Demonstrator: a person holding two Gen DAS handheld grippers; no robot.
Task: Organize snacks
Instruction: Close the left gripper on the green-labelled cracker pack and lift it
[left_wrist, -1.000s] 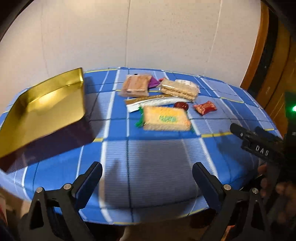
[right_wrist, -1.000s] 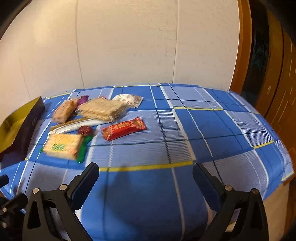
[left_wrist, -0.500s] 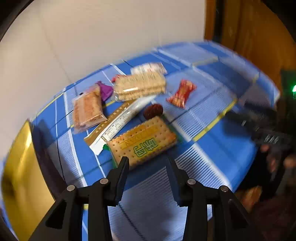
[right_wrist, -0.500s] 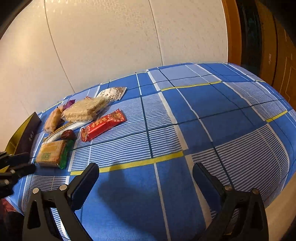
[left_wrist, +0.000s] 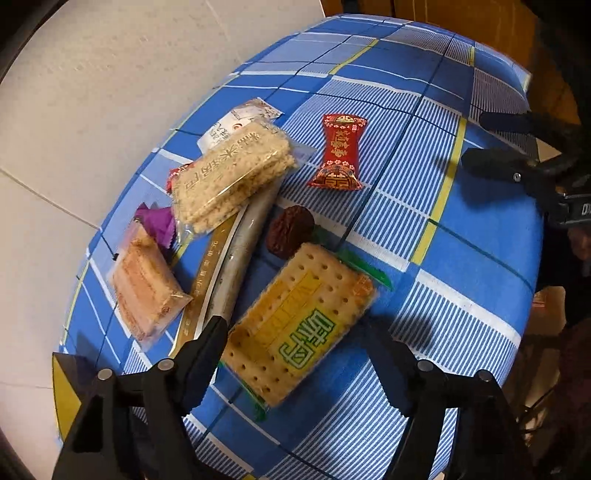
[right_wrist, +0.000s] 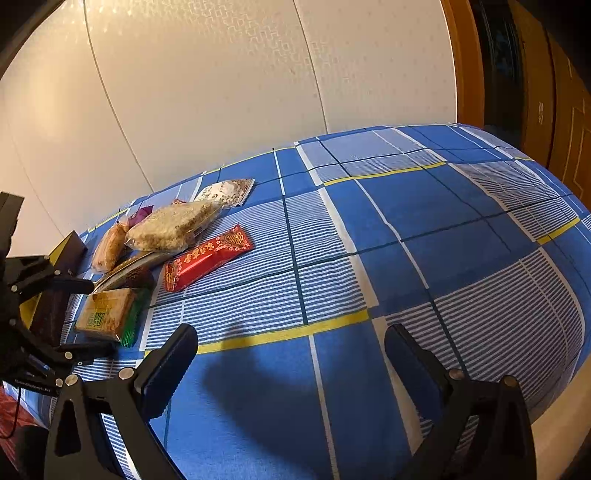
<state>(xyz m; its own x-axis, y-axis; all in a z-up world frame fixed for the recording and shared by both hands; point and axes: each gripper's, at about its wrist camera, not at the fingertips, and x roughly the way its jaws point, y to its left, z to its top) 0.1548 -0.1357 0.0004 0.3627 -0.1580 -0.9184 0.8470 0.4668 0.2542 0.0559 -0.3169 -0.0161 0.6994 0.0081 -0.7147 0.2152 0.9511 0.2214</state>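
Observation:
A yellow cracker pack (left_wrist: 299, 325) with green ends lies flat on the blue checked cloth. My left gripper (left_wrist: 295, 328) points down over it, jaws opening, one finger on either side of the pack and neither pad pressing it. In the right wrist view that pack (right_wrist: 107, 314) sits between the left gripper's fingers (right_wrist: 88, 347). Beyond it lie a dark red date (left_wrist: 290, 230), a red candy wrapper (left_wrist: 340, 151), a rice cracker pack (left_wrist: 232, 173), a long gold-and-white stick pack (left_wrist: 236, 258) and a pink wafer pack (left_wrist: 144, 288). My right gripper (right_wrist: 290, 332) stands open over bare cloth.
A gold-lined box (left_wrist: 64, 391) stands at the table's left end. A purple wrapper (left_wrist: 157, 221) and a white sachet (left_wrist: 236, 120) lie near the wall. The white wall runs along the back, a wooden door (right_wrist: 554, 92) at the right. The cloth (right_wrist: 424, 240) stretches bare to the right.
My left gripper swung from the box side to above the cracker pack and rolled. Its jaws narrowed, then widened around the pack. The right gripper dipped slightly and stayed open.

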